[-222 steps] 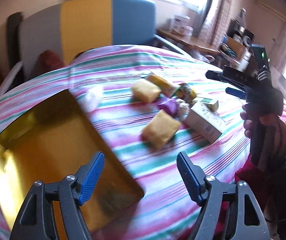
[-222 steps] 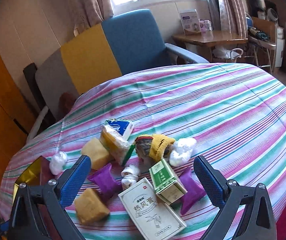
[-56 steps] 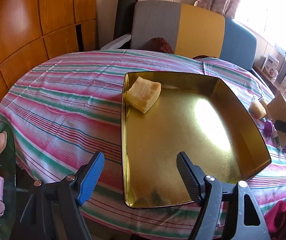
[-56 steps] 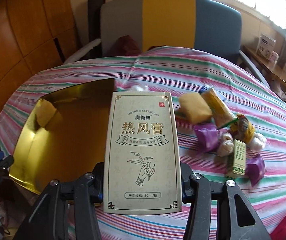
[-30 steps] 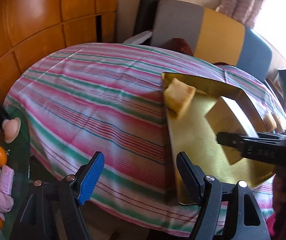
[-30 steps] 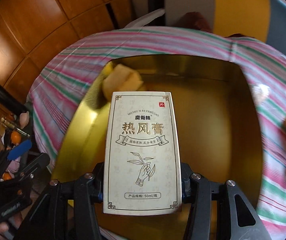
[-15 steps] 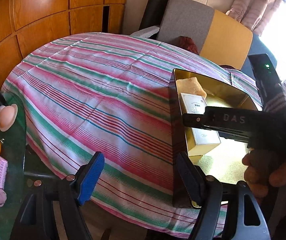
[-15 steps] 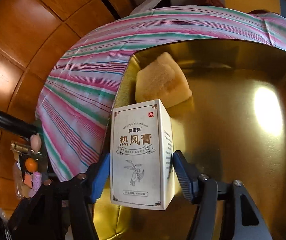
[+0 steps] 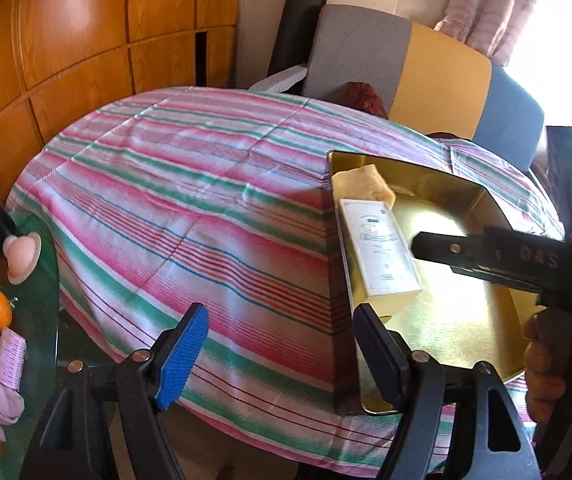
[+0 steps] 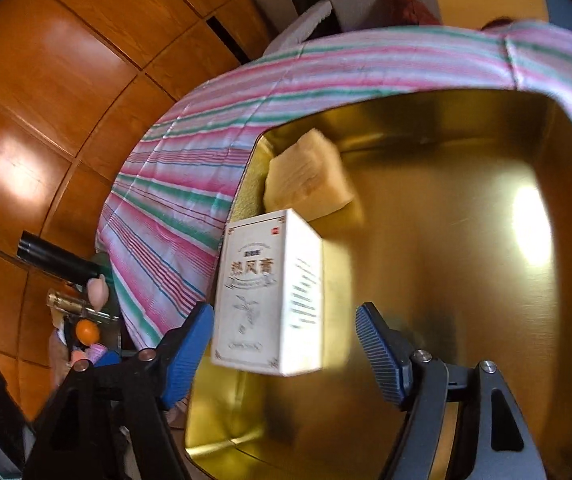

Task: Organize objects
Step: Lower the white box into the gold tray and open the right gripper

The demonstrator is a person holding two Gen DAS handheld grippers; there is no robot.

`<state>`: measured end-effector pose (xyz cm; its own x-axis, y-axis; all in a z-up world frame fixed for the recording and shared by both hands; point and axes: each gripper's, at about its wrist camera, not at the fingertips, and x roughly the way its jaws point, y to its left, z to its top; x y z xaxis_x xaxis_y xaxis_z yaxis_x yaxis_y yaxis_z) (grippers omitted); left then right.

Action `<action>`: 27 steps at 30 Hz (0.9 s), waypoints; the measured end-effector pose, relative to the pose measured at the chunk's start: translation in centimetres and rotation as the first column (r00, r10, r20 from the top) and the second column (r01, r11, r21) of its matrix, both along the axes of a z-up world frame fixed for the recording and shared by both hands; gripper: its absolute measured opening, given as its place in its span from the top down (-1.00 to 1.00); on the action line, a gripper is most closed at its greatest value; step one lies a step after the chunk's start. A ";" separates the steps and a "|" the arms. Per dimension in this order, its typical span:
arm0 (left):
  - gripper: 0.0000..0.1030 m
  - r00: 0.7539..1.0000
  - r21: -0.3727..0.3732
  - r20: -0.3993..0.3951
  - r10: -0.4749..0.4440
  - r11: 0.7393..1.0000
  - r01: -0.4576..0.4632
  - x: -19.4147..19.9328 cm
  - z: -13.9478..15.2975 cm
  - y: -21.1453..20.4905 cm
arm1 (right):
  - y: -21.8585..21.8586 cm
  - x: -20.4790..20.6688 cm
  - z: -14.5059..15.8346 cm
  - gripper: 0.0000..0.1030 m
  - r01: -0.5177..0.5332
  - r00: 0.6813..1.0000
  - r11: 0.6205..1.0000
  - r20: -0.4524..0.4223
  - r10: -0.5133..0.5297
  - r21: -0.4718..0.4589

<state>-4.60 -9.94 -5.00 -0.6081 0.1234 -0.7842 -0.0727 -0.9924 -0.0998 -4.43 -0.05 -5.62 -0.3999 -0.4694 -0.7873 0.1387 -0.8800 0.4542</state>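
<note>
Gold tray (image 10: 426, 128), white box (image 10: 269, 292) along its left wall; right jaws opening, left jaws released.

Box front: the white box (image 10: 268, 292) lying in the gold tray carries three large dark Chinese characters — 热风膏 — above a drawn sprig.
Box corner: a small red square mark, too small to read.
Box side: rows of fine print, blurred.
Right tongs: the black arm (image 9: 498, 258) bears the raised letters "DAS".
</note>
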 end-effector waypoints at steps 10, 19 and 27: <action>-0.47 0.996 -0.055 -0.052 -0.072 0.996 0.069 1.4 1.5 2.9 | 5.6 4.0 3.0 -0.61 0.027 0.990 0.986 -0.141 -0.004 0.162; -0.47 0.990 -0.085 -0.056 -0.130 0.988 0.125 2.3 2.1 6.3 | 15.3 6.7 5.3 -0.67 0.176 0.969 0.957 -0.213 -0.127 0.231; -0.47 0.973 -0.093 -0.050 -0.224 0.971 0.219 2.3 2.7 10.0 | 25.5 8.3 7.0 -0.69 0.381 0.911 0.861 -0.296 -0.288 0.335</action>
